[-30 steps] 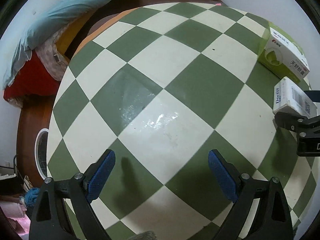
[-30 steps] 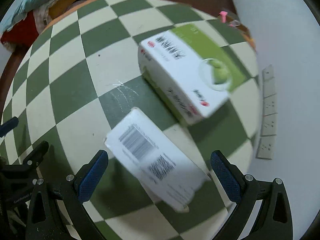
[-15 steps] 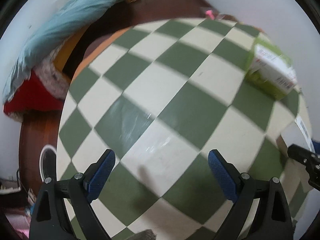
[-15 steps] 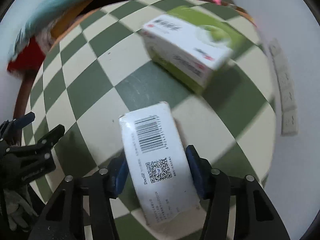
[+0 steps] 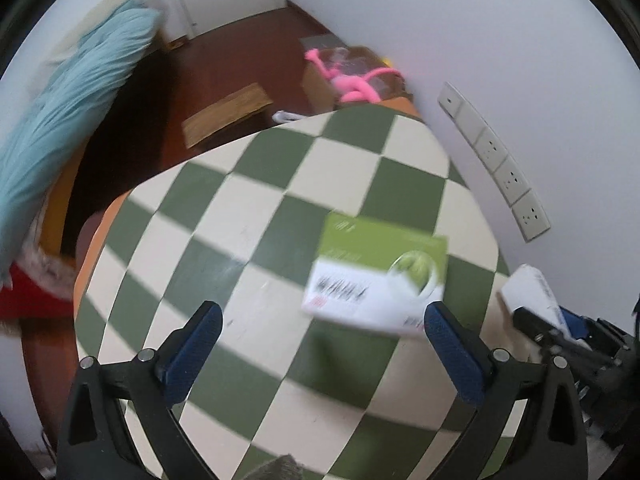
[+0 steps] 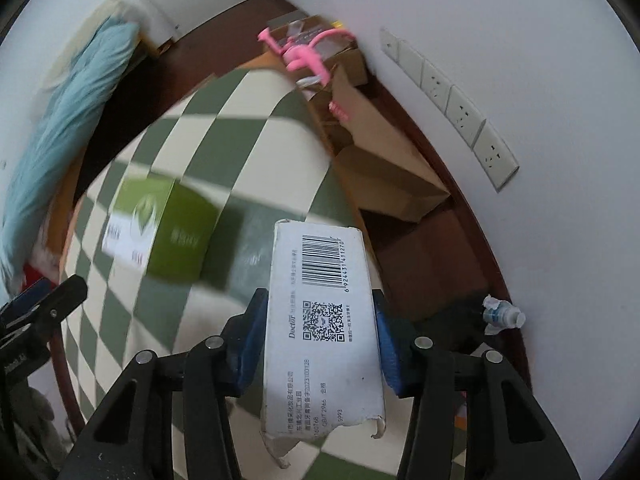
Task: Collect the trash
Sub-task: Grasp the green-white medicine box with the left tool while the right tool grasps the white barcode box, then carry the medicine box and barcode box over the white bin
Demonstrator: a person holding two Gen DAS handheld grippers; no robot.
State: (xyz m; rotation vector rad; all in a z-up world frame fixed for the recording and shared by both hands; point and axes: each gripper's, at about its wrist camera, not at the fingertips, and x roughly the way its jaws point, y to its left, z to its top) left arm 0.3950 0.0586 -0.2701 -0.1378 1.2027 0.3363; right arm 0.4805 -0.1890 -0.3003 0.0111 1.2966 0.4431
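My right gripper is shut on a long white barcode box and holds it lifted above the green-and-cream checkered table; the same box shows at the right edge of the left wrist view. A green-and-white carton lies on the table just ahead of my left gripper, which is open and empty, its right finger close to the carton's near corner. The carton also shows left of the held box in the right wrist view.
Brown cardboard boxes with a pink toy stand on the floor past the table's right edge. A wall with a socket strip is on the right. A small plastic bottle lies on the floor. A blue pillow lies at left.
My right gripper closed on the white barcode box and lifted it off the table. Both views swung up toward the wall. My left gripper moved toward the green carton, staying open.
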